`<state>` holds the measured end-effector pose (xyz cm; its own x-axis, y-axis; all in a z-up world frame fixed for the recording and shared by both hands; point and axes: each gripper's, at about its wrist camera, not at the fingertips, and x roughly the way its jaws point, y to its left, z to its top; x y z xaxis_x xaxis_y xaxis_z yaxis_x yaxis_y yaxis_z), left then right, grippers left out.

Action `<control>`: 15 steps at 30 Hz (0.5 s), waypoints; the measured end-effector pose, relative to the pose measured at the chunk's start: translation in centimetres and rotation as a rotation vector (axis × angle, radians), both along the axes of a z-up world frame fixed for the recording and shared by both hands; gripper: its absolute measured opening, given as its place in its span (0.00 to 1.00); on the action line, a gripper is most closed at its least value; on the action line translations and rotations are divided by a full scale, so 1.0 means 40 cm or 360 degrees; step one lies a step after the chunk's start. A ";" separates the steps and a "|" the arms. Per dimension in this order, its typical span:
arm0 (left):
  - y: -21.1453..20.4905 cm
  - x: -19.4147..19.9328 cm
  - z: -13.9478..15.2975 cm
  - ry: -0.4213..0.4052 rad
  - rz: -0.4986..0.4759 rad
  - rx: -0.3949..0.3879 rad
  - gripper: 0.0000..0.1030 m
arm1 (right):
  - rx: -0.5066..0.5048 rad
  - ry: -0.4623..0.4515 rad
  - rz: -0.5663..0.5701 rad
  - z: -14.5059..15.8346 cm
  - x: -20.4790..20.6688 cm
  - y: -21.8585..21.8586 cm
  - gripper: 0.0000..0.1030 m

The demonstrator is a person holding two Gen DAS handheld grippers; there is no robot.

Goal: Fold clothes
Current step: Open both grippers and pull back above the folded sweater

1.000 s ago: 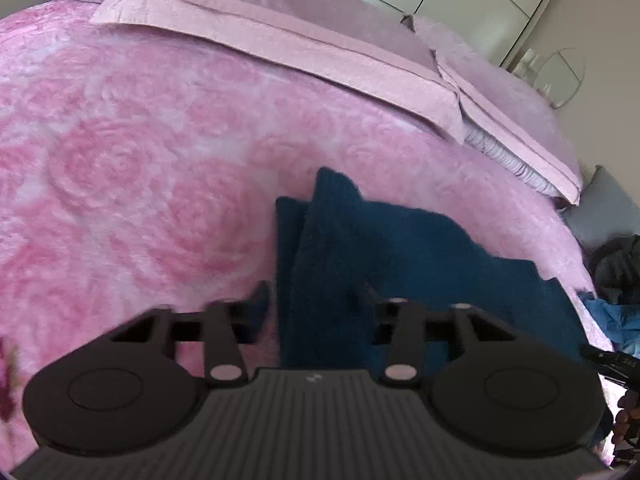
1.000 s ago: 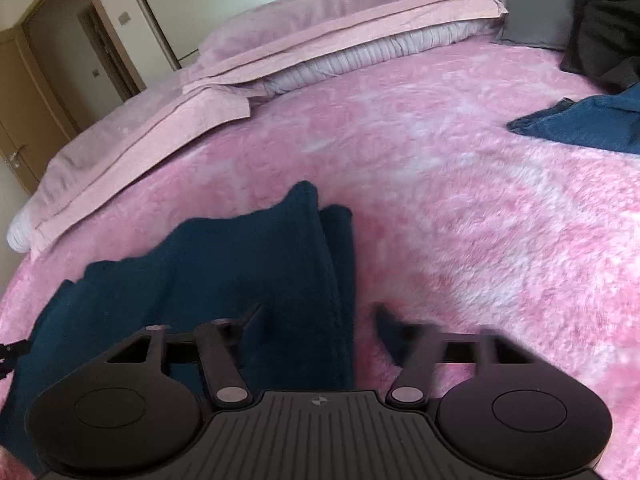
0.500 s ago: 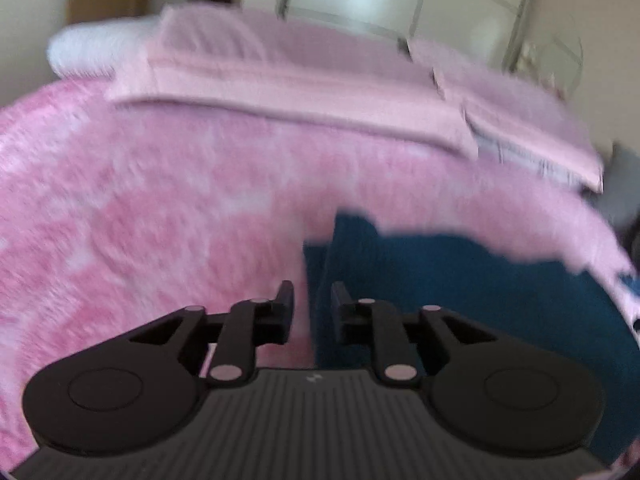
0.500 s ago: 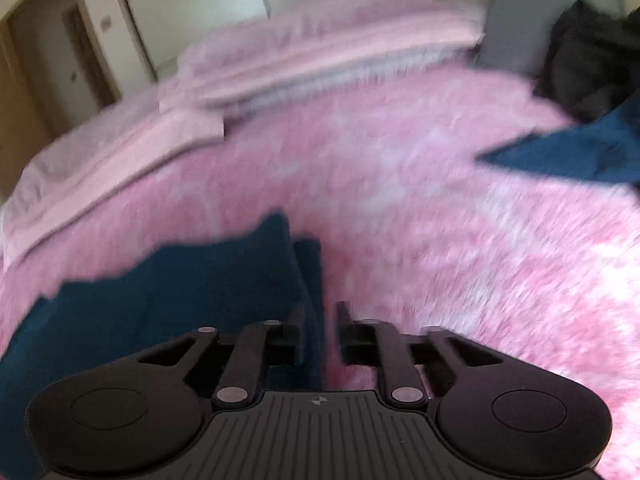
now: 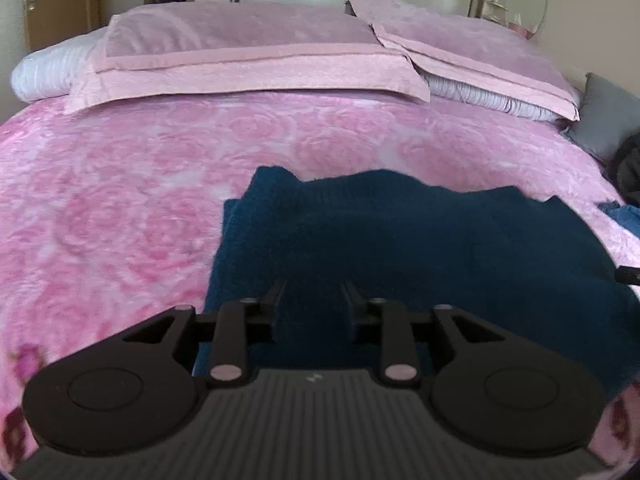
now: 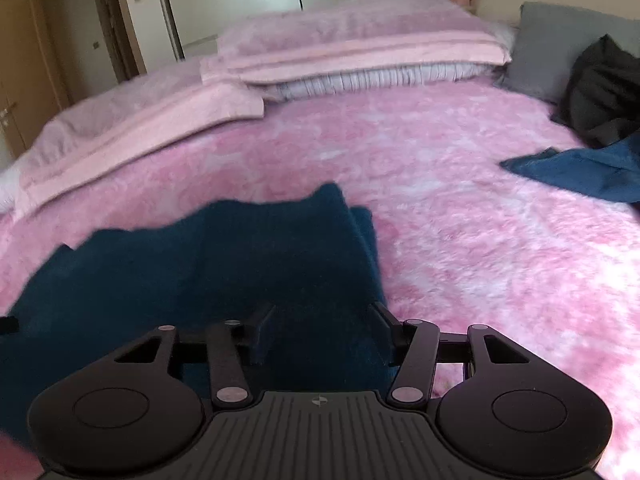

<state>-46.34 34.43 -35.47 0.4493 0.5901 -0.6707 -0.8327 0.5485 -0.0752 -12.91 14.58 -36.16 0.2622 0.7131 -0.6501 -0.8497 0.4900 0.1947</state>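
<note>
Left gripper (image 5: 312,300): you are holding it at the bottom centre of the left wrist view, over the near left part of the dark blue garment; its jaws are opening, with a clear gap and no cloth pinched between the pads.
Right gripper (image 6: 324,320): you are holding it at the bottom centre of the right wrist view, over the garment's near right edge; its jaws are opening wider, and the pads are pressing on nothing.
Dark blue garment (image 5: 400,240): it is lying folded on the pink bedspread, filling the lower centre and right of the left view, and the lower left of the right view (image 6: 200,272).
Pink bedspread (image 5: 120,200): it is stretching across the middle of both views around the garment.
Second blue cloth (image 6: 580,168): it is lying at the right edge of the right view, well apart from the garment.
Black clothing (image 6: 600,92): it is sitting heaped beyond that cloth, against a grey cushion (image 6: 548,44).
Pillows (image 5: 248,52): they are lying across the top of the frame.
</note>
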 end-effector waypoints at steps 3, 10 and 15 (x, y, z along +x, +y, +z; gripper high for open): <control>-0.070 -0.020 0.010 0.0050 0.0046 -0.0035 0.33 | -0.0006 0.0051 0.0014 0.016 -0.057 -0.057 0.52; -0.257 -0.061 -0.001 0.0208 0.0086 -0.0126 0.34 | -0.0080 0.0138 0.0019 -0.001 -0.207 -0.191 0.52; -0.362 -0.100 0.034 0.0216 0.0106 -0.0072 0.42 | -0.0084 0.0167 0.0041 0.012 -0.272 -0.267 0.52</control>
<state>-50.32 19.95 -34.12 0.3135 0.5837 -0.7490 -0.8714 0.4902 0.0172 -23.77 3.92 -35.69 0.1728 0.6827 -0.7100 -0.8383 0.4804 0.2579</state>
